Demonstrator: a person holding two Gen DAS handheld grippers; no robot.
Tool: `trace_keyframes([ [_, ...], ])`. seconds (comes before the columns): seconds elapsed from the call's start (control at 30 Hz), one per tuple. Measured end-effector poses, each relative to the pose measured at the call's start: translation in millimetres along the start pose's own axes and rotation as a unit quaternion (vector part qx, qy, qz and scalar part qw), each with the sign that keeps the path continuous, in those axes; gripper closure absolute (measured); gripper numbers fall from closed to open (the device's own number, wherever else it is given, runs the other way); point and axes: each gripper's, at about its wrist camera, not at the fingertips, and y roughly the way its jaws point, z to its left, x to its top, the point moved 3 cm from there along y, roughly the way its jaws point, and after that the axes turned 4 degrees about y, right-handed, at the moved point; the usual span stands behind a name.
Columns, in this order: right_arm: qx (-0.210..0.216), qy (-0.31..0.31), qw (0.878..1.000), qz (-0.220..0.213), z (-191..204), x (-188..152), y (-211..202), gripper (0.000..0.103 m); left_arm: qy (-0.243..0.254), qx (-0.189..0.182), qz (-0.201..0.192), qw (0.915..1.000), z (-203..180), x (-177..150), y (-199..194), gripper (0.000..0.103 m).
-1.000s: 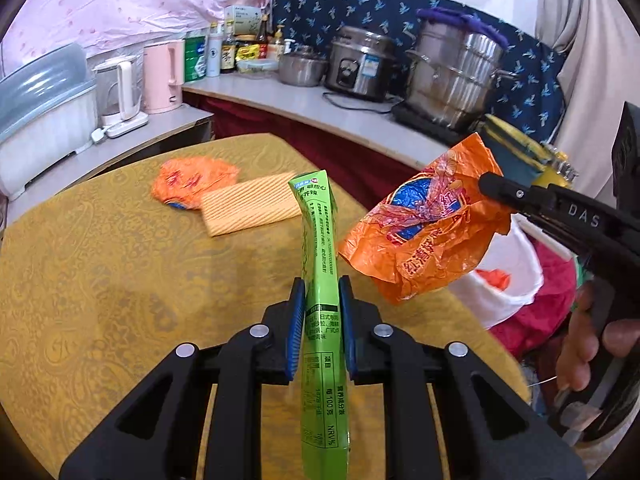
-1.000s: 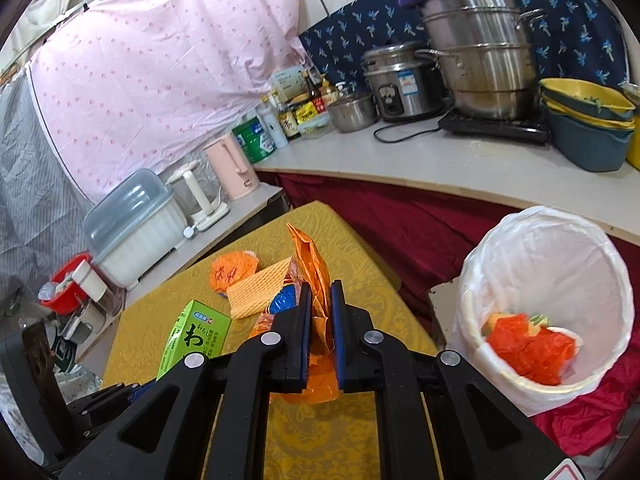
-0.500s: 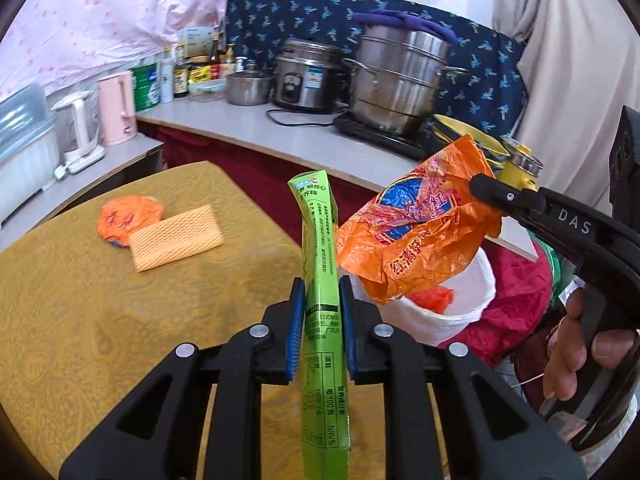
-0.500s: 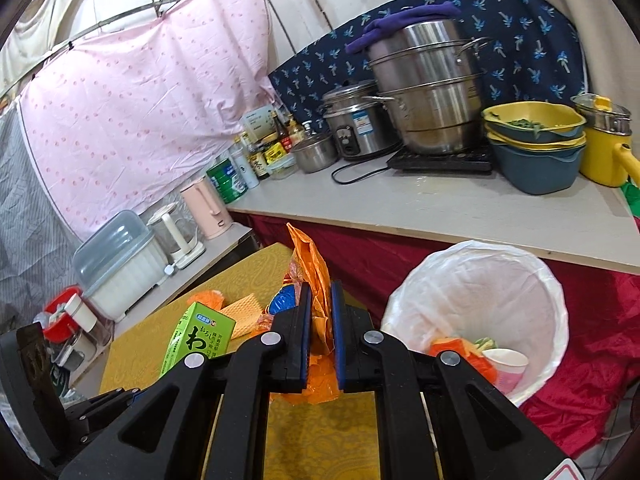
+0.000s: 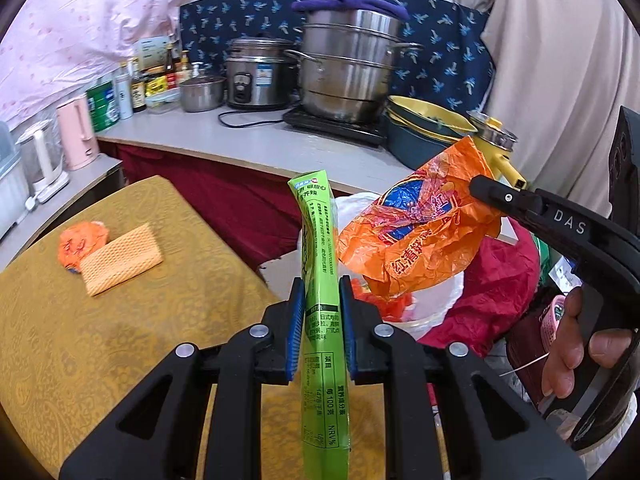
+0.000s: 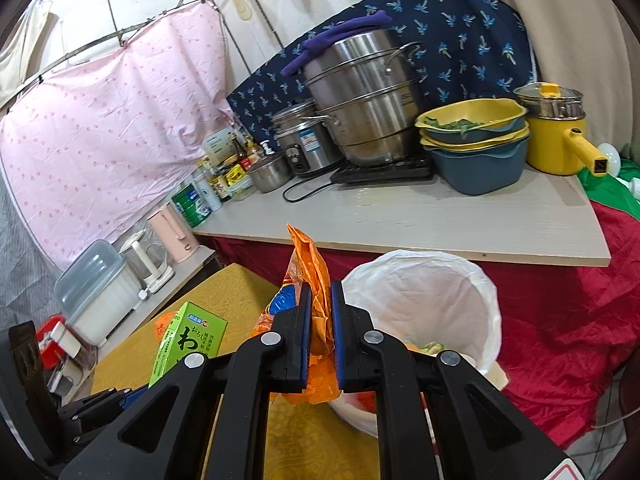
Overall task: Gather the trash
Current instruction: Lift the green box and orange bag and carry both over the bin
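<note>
My left gripper (image 5: 319, 300) is shut on a flattened green box (image 5: 320, 280), held upright above the table's right edge. The box also shows in the right wrist view (image 6: 188, 344). My right gripper (image 6: 319, 312) is shut on a crumpled orange wrapper (image 6: 310, 268). In the left wrist view the wrapper (image 5: 416, 236) hangs over the white-lined trash bin (image 5: 448, 292). The bin (image 6: 432, 284) holds orange scraps. An orange wrapper ball (image 5: 78, 240) and a yellow waffle cloth (image 5: 120, 258) lie on the yellow table (image 5: 120, 340).
A counter (image 6: 420, 216) behind the bin carries a steel steamer (image 6: 364, 108), rice cooker (image 5: 256, 74), stacked bowls (image 6: 476, 136), a yellow pot (image 6: 556, 132), bottles and a pink kettle (image 5: 78, 136). Red cloth (image 6: 580, 340) drapes beside the bin.
Both grippers have swung right from above the table toward the bin, still holding their items. The orange wrapper now hangs over the bin's mouth.
</note>
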Motion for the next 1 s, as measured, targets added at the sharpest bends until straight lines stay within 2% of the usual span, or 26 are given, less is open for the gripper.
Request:
trace_keyframes([
  [0.57, -0.048, 0.028, 0.998, -0.020, -72.4, 19.4, -3.6, 0.094, 0.035, -0.040, 0.026, 0.9982, -57.7, 17.6, 56.5, 0.086],
  [1.0, -0.071, 0.033, 0.997, -0.012, -105.6, 20.8, 21.3, 0.094, 0.028, -0.047, 0.051, 0.9972, -70.4, 24.1, 108.8, 0.085],
])
